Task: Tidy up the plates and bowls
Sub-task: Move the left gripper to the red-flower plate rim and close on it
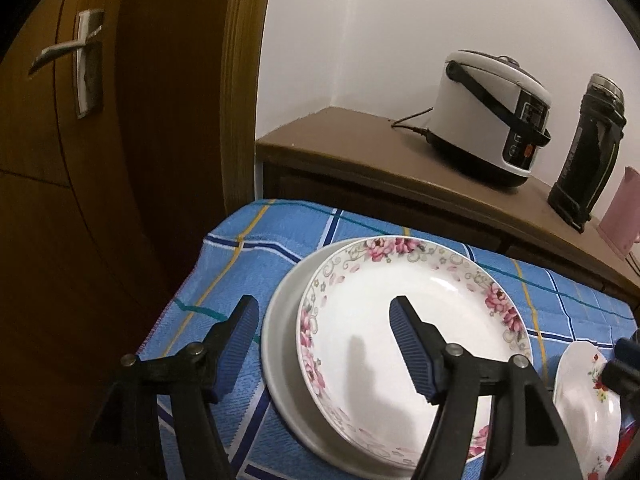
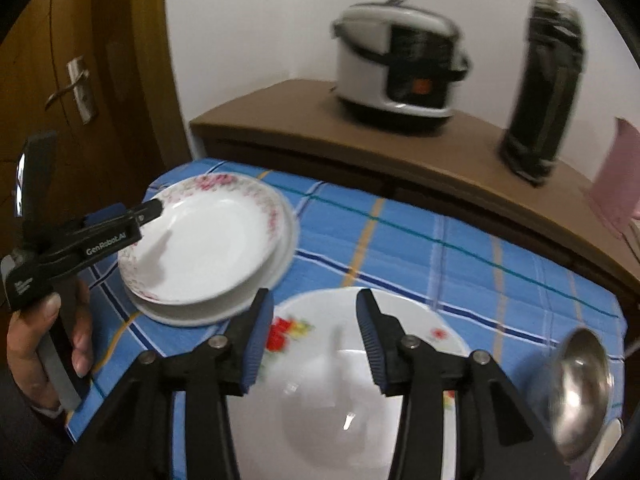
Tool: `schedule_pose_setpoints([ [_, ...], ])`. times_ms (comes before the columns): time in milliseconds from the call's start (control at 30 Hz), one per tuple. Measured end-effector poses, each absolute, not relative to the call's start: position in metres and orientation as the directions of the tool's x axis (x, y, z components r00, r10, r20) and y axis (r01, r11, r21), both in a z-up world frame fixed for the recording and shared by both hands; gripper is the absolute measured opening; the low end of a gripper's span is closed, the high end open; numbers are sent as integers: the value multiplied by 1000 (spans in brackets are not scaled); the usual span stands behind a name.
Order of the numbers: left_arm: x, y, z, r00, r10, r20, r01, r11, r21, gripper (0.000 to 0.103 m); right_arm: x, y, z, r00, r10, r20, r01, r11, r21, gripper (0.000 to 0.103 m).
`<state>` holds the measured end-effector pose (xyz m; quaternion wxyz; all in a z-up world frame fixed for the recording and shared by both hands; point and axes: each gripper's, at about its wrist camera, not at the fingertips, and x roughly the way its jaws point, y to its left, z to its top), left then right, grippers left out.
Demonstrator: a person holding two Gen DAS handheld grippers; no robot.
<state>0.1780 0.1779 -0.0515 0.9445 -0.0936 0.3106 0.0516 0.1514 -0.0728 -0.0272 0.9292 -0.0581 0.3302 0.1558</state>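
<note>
Blue checked cloth [image 2: 420,248] covers the work table, with a brown wooden counter [image 2: 304,120] behind it carrying a white rice cooker [image 2: 396,64] and a dark thermos [image 2: 544,84]; a wooden door stands to the far left.

On the left of the cloth, a pink-flowered plate [image 1: 400,320] sits nested, slightly off-centre, on a plain white plate [image 1: 280,344]. The left gripper [image 1: 324,344] hovers above them with its fingers spread wide, one over the flowered plate's well and the other outside the left rim, holding nothing. Nearer and to the right, a white bowl with red flowers [image 2: 344,380] rests on the cloth, and a steel bowl [image 2: 580,396] sits at the right edge. The right gripper [image 2: 312,340] is also open, its fingers apart above the flowered bowl's far rim; contact cannot be told.

Glazed rims are slick and thin, so a shallow pinch would probably slip. Lifting the upper plate at an angle could drag the plain one across the cloth, or knock the neighbouring bowl.
</note>
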Motion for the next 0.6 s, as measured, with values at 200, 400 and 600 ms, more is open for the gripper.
schedule_pose_setpoints([
  [200, 163, 164, -43, 834, 69, -548, -153, 982, -109, 70, 135, -113, -36, 749, 169, -640, -237, 971, -22, 48],
  [400, 135, 118, -39, 827, -25, -562, -44, 993, -110, 70, 132, -154, -54, 721, 125, -682, -163, 987, 8, 48],
  [600, 122, 62, -42, 774, -169, -611, 140, 985, -97, 70, 133, -167, -63, 685, 139, -716, -151, 987, 47, 48],
])
